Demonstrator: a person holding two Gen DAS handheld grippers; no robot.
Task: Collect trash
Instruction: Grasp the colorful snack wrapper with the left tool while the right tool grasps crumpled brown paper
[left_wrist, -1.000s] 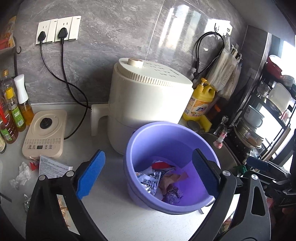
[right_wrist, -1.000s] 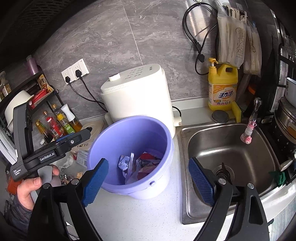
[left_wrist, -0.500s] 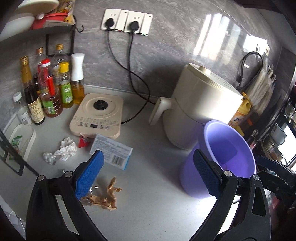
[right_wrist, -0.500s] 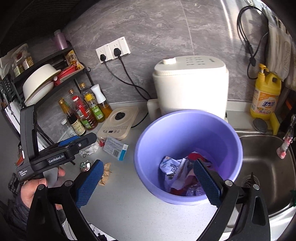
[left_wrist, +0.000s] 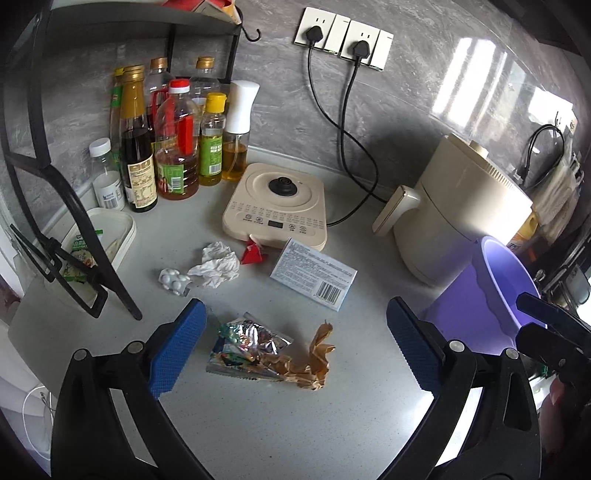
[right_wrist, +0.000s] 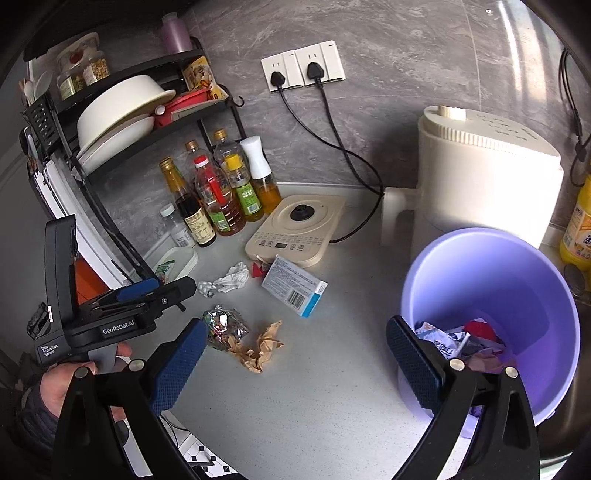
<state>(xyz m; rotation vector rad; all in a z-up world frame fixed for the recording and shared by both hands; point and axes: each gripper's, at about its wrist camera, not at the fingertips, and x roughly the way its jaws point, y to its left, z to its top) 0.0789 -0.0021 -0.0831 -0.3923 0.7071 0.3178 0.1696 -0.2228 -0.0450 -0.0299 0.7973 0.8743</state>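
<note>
A shiny foil wrapper and a crumpled brown paper lie on the grey counter, just ahead of my left gripper, which is open and empty. Farther back lie a white tissue, a blister pack, a red scrap and a small carton. The purple bin holds several wrappers. My right gripper hangs open and empty between the bin and the brown paper. The foil wrapper and the left gripper's body show in the right wrist view.
A cream hob and an air fryer stand at the back, cords running to wall sockets. Oil and sauce bottles crowd the back left under a black rack. A white tub sits at the left.
Both views have swung left, away from the bin toward the litter on the counter. The left gripper now hangs over the foil wrapper and brown paper. Both grippers stay open.
</note>
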